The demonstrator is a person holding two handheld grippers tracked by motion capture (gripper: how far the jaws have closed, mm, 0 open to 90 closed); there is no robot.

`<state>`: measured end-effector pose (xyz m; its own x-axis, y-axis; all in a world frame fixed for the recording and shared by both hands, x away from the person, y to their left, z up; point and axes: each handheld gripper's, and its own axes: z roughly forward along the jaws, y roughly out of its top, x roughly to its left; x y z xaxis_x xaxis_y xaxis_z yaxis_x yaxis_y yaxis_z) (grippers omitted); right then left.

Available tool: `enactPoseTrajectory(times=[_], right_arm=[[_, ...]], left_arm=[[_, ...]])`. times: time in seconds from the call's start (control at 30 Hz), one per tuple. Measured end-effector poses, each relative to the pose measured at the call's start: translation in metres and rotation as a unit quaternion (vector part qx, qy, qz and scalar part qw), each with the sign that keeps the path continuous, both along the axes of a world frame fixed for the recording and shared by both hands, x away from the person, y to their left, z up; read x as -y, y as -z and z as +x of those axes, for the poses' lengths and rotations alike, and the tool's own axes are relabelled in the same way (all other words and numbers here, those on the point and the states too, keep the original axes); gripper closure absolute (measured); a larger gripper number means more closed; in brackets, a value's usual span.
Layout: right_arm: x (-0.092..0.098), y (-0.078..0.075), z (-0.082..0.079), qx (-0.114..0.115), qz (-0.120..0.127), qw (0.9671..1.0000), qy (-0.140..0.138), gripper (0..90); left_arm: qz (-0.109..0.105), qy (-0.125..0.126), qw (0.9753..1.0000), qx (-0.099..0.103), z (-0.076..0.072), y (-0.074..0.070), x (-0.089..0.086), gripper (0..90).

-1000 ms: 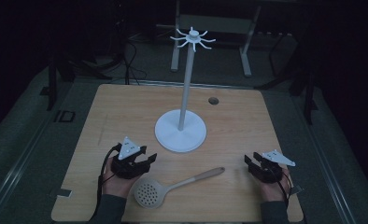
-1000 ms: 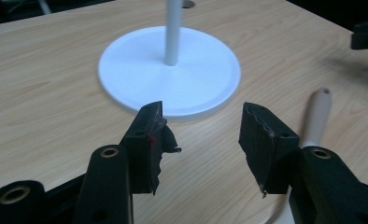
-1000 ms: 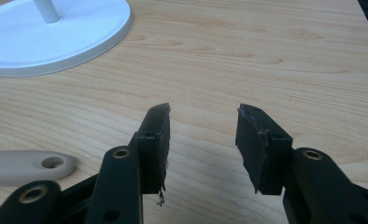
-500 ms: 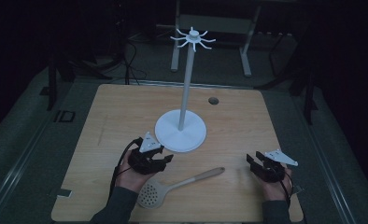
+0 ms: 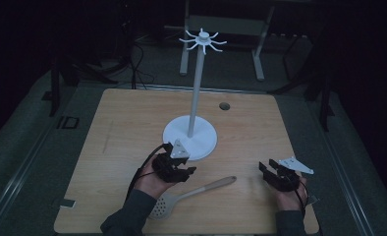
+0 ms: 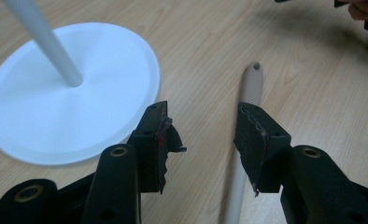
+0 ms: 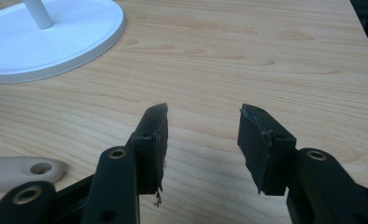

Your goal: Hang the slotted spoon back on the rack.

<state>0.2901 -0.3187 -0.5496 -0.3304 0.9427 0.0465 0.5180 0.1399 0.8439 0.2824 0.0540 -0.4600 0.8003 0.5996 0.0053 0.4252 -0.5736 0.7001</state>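
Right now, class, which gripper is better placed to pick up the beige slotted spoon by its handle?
The left gripper: its open jaws hang over the beige slotted spoon, its handle partly between them. The right gripper, also open, sits off beyond the handle's end.

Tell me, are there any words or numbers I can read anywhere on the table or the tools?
"ID": that is how the dark mark on the floor mat left of the table seems to read; it is dim, so not certain.
Nothing is written on the white stand, the slotted spoon, the left gripper or the right gripper.
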Motion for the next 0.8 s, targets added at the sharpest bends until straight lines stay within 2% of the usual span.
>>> enactPoseTrajectory(times=[0.17, 0.33, 0.6, 0.73, 0.77, 0.8], right_arm=[[0.001, 0.0, 0.0, 0.0, 0.001, 1.0, 0.0, 52.4], [0.001, 0.0, 0.0, 0.0, 0.002, 1.0, -0.001, 52.2], [0.001, 0.001, 0.0, 0.0, 0.002, 1.0, -0.001, 52.1], [0.002, 0.001, 0.0, -0.001, 0.003, 1.0, -0.001, 52.0], [0.002, 0.001, 0.0, -0.001, 0.003, 1.0, 0.0, 52.0], [0.002, 0.001, 0.0, -0.001, 0.004, 1.0, 0.0, 52.0]], left_arm=[[0.023, 0.024, 0.9994, -0.01, 0.003, 0.002, 0.015, 55.1], [0.051, 0.044, 0.9975, -0.022, 0.007, 0.004, 0.03, 55.3], [0.091, 0.072, 0.9924, -0.041, 0.011, 0.011, 0.05, 55.6], [0.112, 0.083, 0.9888, -0.053, 0.013, 0.016, 0.059, 55.6], [0.112, 0.083, 0.9888, -0.053, 0.013, 0.016, 0.059, 55.8], [0.119, 0.088, 0.9874, -0.057, 0.014, 0.018, 0.062, 56.2]])
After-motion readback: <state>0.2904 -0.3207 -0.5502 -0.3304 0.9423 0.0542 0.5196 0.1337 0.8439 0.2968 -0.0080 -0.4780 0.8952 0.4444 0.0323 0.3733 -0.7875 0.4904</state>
